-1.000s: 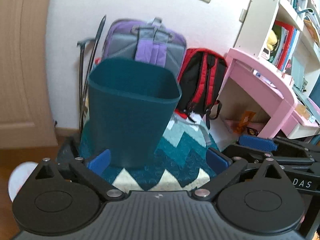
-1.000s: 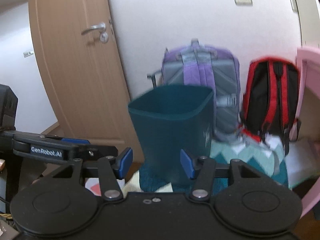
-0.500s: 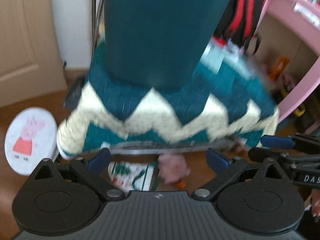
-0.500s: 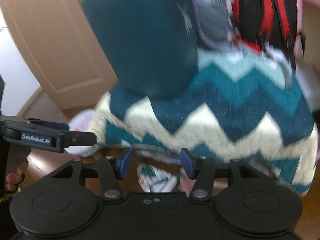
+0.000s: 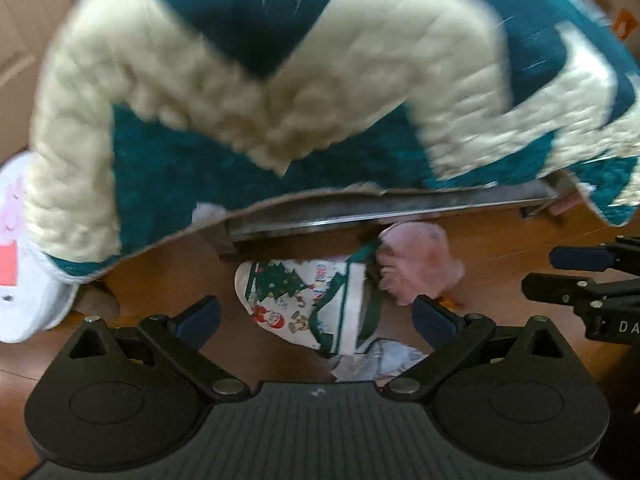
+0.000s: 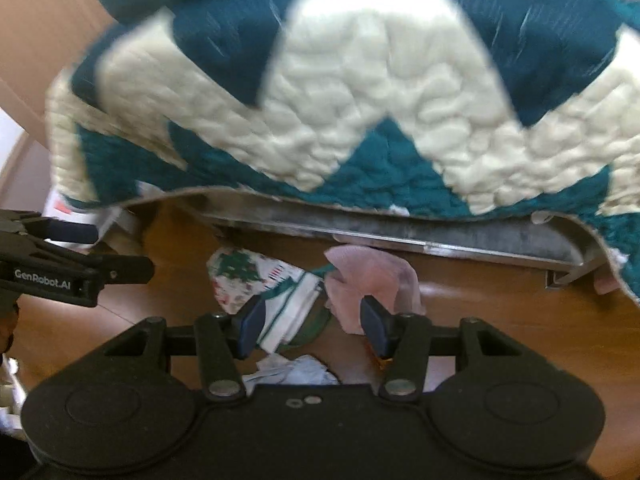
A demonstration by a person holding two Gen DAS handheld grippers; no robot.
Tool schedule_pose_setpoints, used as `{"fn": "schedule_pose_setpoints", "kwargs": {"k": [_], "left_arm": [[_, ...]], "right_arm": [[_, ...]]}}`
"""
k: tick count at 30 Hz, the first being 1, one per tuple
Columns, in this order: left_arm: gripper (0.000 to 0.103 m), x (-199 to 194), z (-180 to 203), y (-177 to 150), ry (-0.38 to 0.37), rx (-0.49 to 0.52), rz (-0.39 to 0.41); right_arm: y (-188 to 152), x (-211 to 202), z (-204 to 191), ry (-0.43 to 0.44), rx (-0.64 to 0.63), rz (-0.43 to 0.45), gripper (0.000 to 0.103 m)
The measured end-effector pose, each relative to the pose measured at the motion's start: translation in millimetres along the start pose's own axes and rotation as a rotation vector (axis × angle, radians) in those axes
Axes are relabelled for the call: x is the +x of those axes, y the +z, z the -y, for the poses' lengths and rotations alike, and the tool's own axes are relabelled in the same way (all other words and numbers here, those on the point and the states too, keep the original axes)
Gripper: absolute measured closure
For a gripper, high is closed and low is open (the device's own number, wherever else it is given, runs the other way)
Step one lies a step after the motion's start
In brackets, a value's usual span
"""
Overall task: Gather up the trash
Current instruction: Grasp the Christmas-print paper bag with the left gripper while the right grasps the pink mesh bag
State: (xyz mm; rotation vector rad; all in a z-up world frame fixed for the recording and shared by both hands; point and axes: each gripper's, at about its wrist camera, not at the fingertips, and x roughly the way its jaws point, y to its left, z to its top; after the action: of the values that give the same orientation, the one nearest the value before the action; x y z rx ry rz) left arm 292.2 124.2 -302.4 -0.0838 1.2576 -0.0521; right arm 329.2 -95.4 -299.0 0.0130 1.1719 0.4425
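Both grippers' fingers gape over floor trash (image 5: 320, 304)

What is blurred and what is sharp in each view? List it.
Left wrist view: quilt smeared by motion blur, printed wrapper fairly sharp, fisheye bending at the edges. Right wrist view: quilt softer than the pink tissue; floor shows window glare.

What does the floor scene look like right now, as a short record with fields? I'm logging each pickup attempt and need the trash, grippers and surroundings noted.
trash: printed wrapper, pink crumpled piece, white crumpled paper, all close together on the wooden floor
left gripper: open, nothing held, above the wrapper
right gripper: open, nothing held, above the wrapper and pink piece
cover: teal and cream quilt hanging over a metal rail behind the trash
view: quilt blurred
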Motion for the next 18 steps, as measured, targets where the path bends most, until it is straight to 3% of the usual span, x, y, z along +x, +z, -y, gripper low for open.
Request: {"fn": "schedule_pose_setpoints", "kwargs": {"k": [10,18], "left_arm": [[0.001,131.6,-39.1,-19.2,0.023,-0.109,-0.149],[0.001,205.6,-57.1,-31.9,0.048,-0.177,-0.222]], "right_arm": [[-0.9,118.6,19.7,-0.041,-0.022,-0.095,0.050],[-11.4,182.3,21.8,-0.095,-0.095,-0.160,0.050]]}}
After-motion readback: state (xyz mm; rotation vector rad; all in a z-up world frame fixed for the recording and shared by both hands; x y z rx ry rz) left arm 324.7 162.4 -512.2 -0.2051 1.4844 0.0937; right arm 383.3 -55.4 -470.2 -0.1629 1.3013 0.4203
